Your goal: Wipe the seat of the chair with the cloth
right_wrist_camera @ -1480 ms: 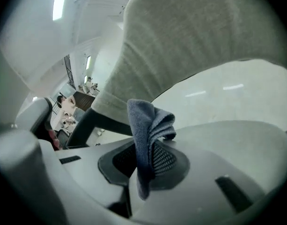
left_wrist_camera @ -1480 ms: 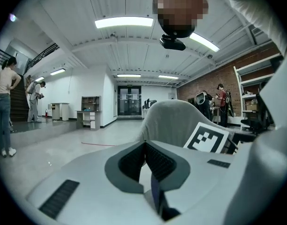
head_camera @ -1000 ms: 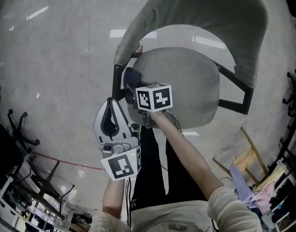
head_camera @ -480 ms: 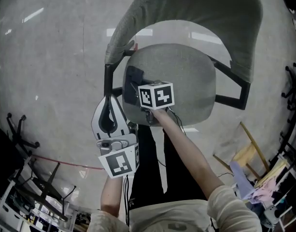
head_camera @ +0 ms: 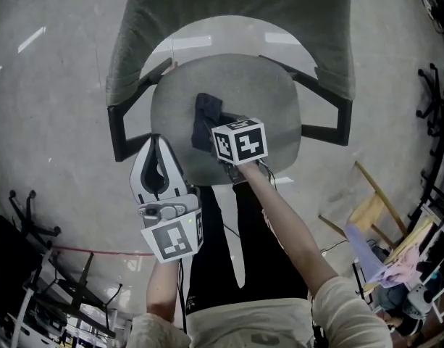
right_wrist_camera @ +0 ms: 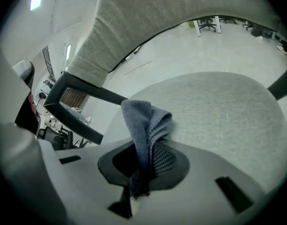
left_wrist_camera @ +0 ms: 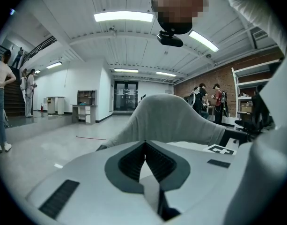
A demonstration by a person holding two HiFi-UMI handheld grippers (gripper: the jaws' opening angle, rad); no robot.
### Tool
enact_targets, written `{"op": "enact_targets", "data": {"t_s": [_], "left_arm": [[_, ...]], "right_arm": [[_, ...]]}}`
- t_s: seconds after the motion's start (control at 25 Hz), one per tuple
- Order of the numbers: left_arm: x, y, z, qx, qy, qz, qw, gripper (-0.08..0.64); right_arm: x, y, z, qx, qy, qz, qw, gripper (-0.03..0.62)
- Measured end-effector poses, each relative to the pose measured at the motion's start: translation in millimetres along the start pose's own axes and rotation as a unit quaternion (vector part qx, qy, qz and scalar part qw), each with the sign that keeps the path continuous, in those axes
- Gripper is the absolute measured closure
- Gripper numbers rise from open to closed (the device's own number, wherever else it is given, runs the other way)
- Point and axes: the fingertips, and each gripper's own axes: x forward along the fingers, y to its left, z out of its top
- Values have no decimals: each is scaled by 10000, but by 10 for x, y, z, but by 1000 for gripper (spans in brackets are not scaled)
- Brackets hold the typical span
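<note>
The chair's grey seat (head_camera: 258, 96) fills the middle of the head view, with its grey backrest (head_camera: 229, 17) beyond. A dark blue cloth (head_camera: 205, 118) lies bunched on the seat's left part, and my right gripper (head_camera: 213, 135) is shut on it. In the right gripper view the cloth (right_wrist_camera: 145, 123) stands up from between the jaws of my right gripper (right_wrist_camera: 143, 156), over the seat (right_wrist_camera: 218, 107). My left gripper (head_camera: 156, 147) hangs off the seat's front left edge, shut and empty. In its own view my left gripper (left_wrist_camera: 144, 148) faces the backrest (left_wrist_camera: 166, 121).
Black armrests (head_camera: 124, 125) (head_camera: 330, 118) flank the seat. Black chair bases (head_camera: 26, 216) stand on the floor at the left. A wooden frame (head_camera: 374, 212) and a pile of fabrics (head_camera: 392, 270) are at the right. People (left_wrist_camera: 0, 102) stand far off in the hall.
The chair has turned so that its backrest faces me squarely. My right gripper, with the cloth, has gone from the seat's left edge further in over the seat. The left gripper stays shut alongside.
</note>
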Motion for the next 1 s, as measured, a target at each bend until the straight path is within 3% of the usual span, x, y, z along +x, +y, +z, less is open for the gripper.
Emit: {"op": "enact_targets", "data": {"t_s": [0.56,0.8,1.0], "left_arm": [[131,-742,-28,82,32,-655,9978,545],[95,-893,10,161,5,-738,9971,545],[78,-947,63,166,-60,-727,9972,545]], "right_arm": [[-926,-1332,-113,-40,-314,-1196,9923,543],[-1188,-1681,-187,-776,-173,-2015,9763,543],[-1257,-1742,-155,-1048,-143,-2553,9610,543]]}}
